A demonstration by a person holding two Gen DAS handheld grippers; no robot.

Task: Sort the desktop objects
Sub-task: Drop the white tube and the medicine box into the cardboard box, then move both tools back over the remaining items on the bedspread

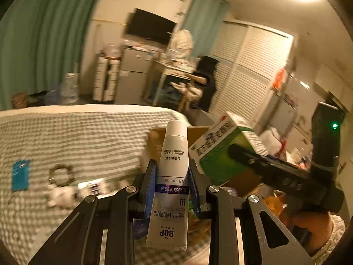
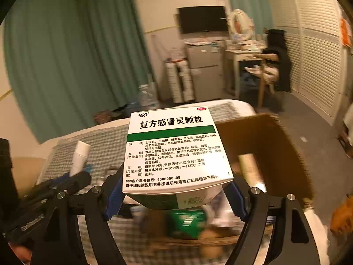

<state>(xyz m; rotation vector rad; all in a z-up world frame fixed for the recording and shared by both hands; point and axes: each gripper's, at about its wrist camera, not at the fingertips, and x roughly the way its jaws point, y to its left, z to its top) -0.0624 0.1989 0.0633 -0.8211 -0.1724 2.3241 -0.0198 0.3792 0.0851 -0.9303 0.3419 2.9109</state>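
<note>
My left gripper (image 1: 172, 164) is shut on a white toothpaste tube (image 1: 174, 141), which stands upright with its cap on top, above the checked bed cover (image 1: 77, 137). In the right wrist view that tube (image 2: 80, 154) shows at the left. My right gripper (image 2: 176, 190) is shut on a green-and-white medicine box (image 2: 174, 150), its blue pads pressing both sides and the printed face turned up. The same medicine box (image 1: 220, 152) appears tilted at the right of the left wrist view. An open cardboard box (image 2: 275, 141) stands just right of it.
On the bed cover lie a blue card (image 1: 20, 174), a bead bracelet (image 1: 60, 174) and a small white object (image 1: 59, 196). A pale roll (image 2: 251, 170) rests inside the cardboard box. A blurred green item (image 2: 187, 223) lies below the medicine box. A desk and chair stand far behind.
</note>
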